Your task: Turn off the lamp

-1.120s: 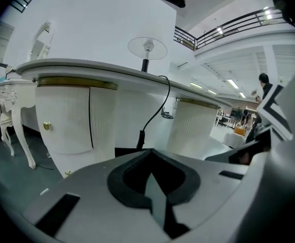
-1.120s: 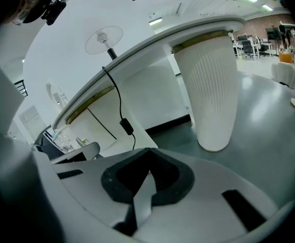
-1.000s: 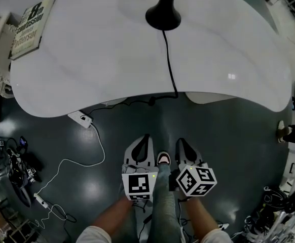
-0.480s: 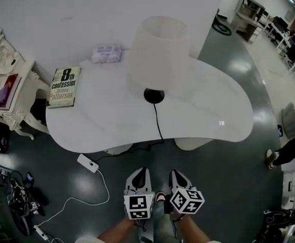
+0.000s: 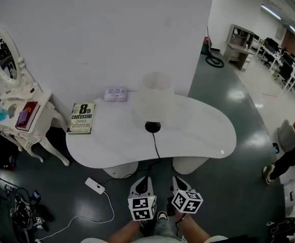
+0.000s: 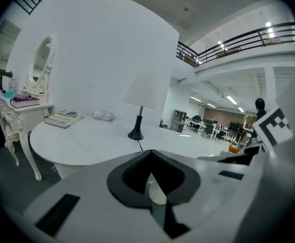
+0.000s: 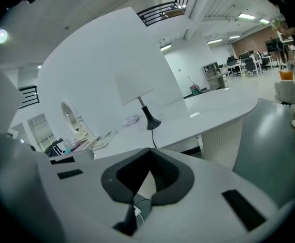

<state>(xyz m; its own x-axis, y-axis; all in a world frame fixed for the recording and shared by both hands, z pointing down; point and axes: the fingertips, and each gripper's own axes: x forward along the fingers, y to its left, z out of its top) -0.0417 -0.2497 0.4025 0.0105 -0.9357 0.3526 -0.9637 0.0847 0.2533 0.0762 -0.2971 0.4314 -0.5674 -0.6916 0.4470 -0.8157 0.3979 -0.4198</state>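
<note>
At the far left a white vanity (image 5: pixel 30 116) with an oval mirror (image 5: pixel 4 54) stands against the wall. To its right, the white tabletop (image 5: pixel 203 133) carries a book (image 5: pixel 81 118) at its left end and a small wrapped pack (image 5: pixel 115 94) at the far edge. The lamp (image 5: pixel 154 105) is near the middle, a white shade over a black base, its cord (image 5: pixel 155 146) running to the near edge. The left tool (image 5: pixel 145 178) and right tool (image 5: pixel 176 178) hang side by side over the floor, near of the tabletop and well apart from the lamp. Each has its jaws together, gripping nothing.
</note>
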